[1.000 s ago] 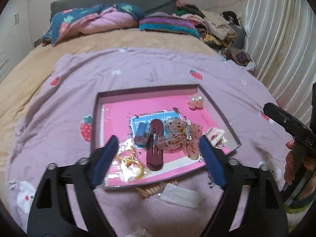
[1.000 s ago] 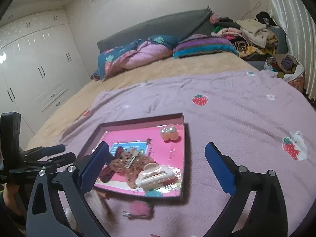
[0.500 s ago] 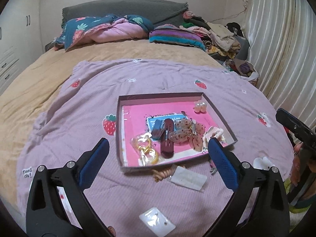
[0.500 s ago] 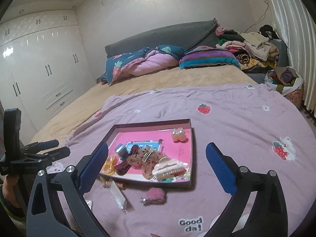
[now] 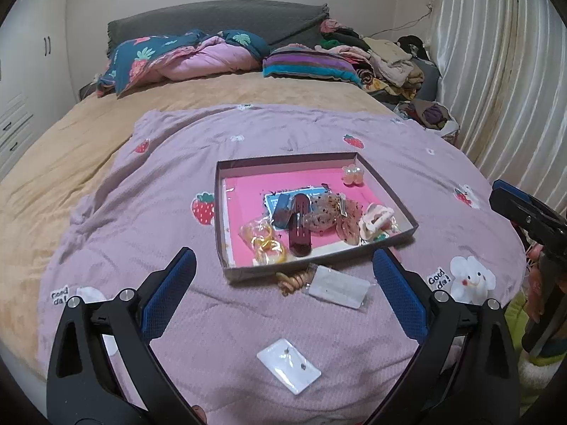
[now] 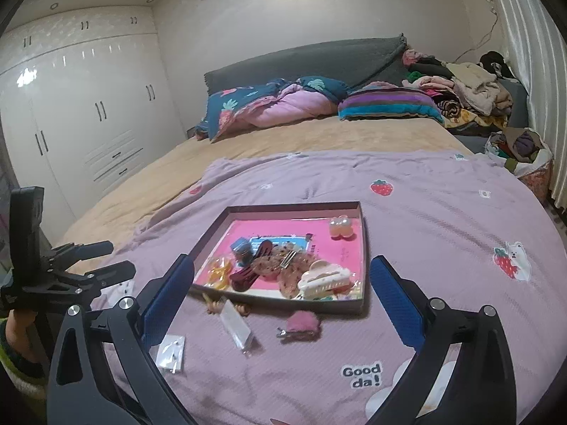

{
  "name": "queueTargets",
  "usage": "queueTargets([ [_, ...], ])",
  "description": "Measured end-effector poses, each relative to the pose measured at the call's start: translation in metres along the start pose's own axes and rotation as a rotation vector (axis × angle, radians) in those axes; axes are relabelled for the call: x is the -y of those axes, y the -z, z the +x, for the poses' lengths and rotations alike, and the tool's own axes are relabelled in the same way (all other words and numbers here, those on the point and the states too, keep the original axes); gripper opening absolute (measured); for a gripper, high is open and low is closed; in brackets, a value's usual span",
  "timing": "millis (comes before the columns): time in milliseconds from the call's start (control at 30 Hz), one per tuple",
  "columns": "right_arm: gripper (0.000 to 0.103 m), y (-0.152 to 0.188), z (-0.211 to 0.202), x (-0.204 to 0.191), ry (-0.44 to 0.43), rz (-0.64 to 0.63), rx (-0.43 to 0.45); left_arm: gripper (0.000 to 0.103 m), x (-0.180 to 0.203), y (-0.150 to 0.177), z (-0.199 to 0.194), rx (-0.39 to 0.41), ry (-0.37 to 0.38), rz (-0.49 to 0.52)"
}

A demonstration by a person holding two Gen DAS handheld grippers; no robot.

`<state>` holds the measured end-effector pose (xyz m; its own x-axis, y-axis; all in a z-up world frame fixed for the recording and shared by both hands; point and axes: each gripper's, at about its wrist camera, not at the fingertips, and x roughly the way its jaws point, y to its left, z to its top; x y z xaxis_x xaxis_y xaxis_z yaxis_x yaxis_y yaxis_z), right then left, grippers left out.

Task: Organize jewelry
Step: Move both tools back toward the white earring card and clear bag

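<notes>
1. My left tongs (image 5: 283, 290) hang above the lilac blanket (image 5: 141, 212) on the bed, spread wide apart with nothing between them.
2. My right tongs (image 6: 283, 295) are also wide apart and hold nothing; from the left wrist view they show at the right edge.
3. The shallow tray (image 5: 219, 212) with the pink bottom sits on the blanket ahead of both tongs, well apart from them.
4. Inside it lie a dark red hair clip (image 5: 299, 226), a speckled clip (image 5: 324, 212), a cream claw clip (image 6: 324, 278) near the right front corner, yellow rings in a clear bag (image 5: 264, 242), and a pearl-like flower clip (image 5: 352, 174) at the far right corner.
5. Outside the tray, just beside its front wall, lie a tan spiral hair tie (image 5: 292, 279) and a clear packet (image 5: 338, 287) touching it.
6. A fuzzy pink clip (image 6: 301, 324) lies on the blanket near the tray's front wall.
7. A small clear packet with earrings (image 5: 288, 366) lies nearer me, between my left tongs' fingers in view.
</notes>
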<state>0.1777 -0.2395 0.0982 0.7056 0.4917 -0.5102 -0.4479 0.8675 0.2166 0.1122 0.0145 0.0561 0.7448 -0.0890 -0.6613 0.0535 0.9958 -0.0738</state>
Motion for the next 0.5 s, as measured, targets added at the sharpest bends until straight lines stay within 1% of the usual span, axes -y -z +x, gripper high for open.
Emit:
queueTargets([
  [233, 0.099, 0.009, -0.011, -0.005, -0.01, -0.01, -0.006, 0.093, -0.001, 0.013, -0.008, -0.006, -0.003, 0.003],
  [500, 0.099, 0.025, -0.011, -0.013, -0.022, -0.026, -0.042, 0.093, -0.008, 0.035, -0.005, -0.05, -0.009, -0.007],
])
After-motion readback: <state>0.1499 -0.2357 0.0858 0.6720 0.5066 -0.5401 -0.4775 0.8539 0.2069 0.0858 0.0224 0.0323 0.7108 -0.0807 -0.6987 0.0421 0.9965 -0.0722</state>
